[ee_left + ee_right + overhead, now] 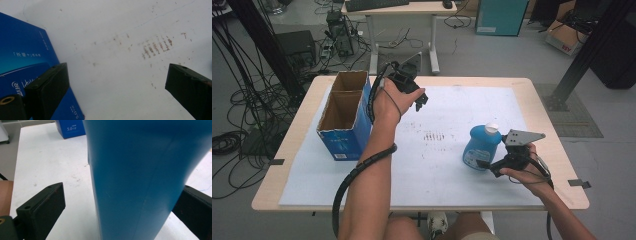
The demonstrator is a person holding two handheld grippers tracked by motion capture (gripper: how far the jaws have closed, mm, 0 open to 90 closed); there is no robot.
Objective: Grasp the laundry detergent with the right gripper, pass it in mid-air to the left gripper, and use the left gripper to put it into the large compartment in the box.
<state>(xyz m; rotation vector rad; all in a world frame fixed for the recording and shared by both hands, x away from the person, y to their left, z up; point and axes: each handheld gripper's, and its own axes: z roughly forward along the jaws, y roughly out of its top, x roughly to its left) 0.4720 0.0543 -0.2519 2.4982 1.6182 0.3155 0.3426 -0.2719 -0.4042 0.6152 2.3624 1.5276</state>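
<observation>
A blue bottle (479, 147) with a white cap stands on the right part of the white sheet (432, 170). My right gripper (486, 165) is at its near right side, low by the base. In the right gripper view the bottle (140, 170) sits between the jaws of the open right gripper (122, 187); the left jaw stands clear of it, the right jaw is partly hidden behind it. My left gripper (421, 100) hangs above the sheet beside the open blue cardboard box (343, 142). The left gripper (117, 68) is open and holds nothing, with the box (22, 50) at its left.
The box (71, 128) is open at the top and stands at the table's left. Brown scuff marks (434, 136) lie on the sheet's middle, and the scuff marks (156, 46) sit ahead of the left jaws. The wooden table edge (562, 150) runs close to the right hand.
</observation>
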